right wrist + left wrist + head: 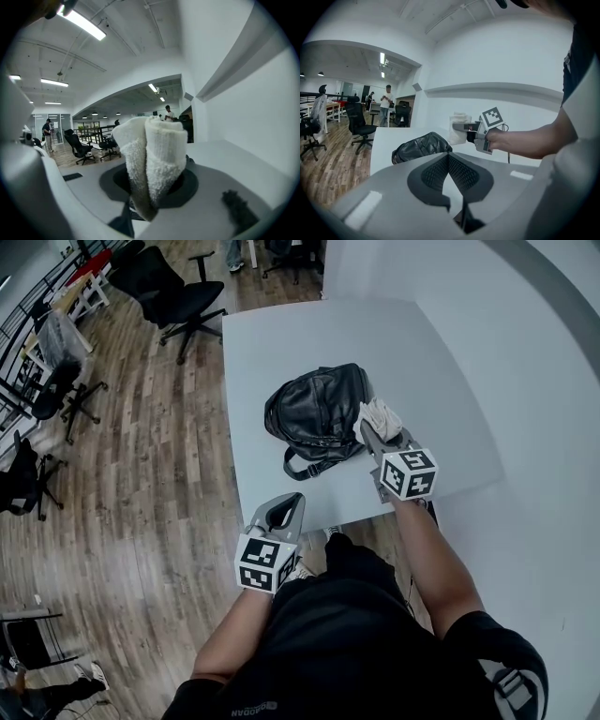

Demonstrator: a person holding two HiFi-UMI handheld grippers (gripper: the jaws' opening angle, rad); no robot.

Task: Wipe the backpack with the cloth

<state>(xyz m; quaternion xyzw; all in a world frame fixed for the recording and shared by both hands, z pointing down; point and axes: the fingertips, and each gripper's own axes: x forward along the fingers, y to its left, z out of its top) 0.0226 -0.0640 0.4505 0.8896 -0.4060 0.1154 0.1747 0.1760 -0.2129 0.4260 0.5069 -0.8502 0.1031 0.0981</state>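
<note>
the backpack (pixel 317 409) lies slumped on its side near the middle of the white table (pixel 281 343), with a strap (pixel 305 468) trailing off toward 6 o'clock in the head view. the right gripper (pixel 375 437) reaches in from 4 o'clock. its jaws are clamped on the cloth (pixel 377 415), a folded wad of pale terry that stands up well past the jaw tips in the right gripper view. the cloth sits at the bag's 3 o'clock edge, but i cannot tell whether it presses on the skin or hangs just off it. the left gripper (pixel 292 504) is held near the table's front edge, at about 6 o'clock from the bag. its jaws are drawn together with nothing between them.

the bag looks like soft, smooth, leather-like stuff, creased and sagging, so it is probably lightly filled. i would expect it to give under pressure and to slide on the slick tabletop if a stroke pushes sideways. pinning it at the strap or the firmer seam near 6 o'clock (the left gripper is free for that) would likely steady it. the cloth is limp and squashy. the grip low on the fold leaves a fat pad exposed, which suits wiping, though a hard drag could tug it loose.
</note>
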